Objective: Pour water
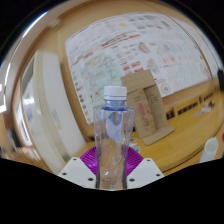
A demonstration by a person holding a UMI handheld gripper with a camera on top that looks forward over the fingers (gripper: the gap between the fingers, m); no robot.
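Note:
A clear plastic water bottle [113, 135] with a white cap stands upright between my fingers, lifted above the wooden table [185, 140]. My gripper [111, 166] is shut on the bottle's lower body, with the purple pads [91, 157] pressing on both sides. The bottle looks clear, and I cannot tell its water level.
A brown cardboard box [146, 100] stands on the table beyond the bottle. A large board covered with papers [120, 50] fills the wall behind. A white object [210, 148] sits at the table's right edge.

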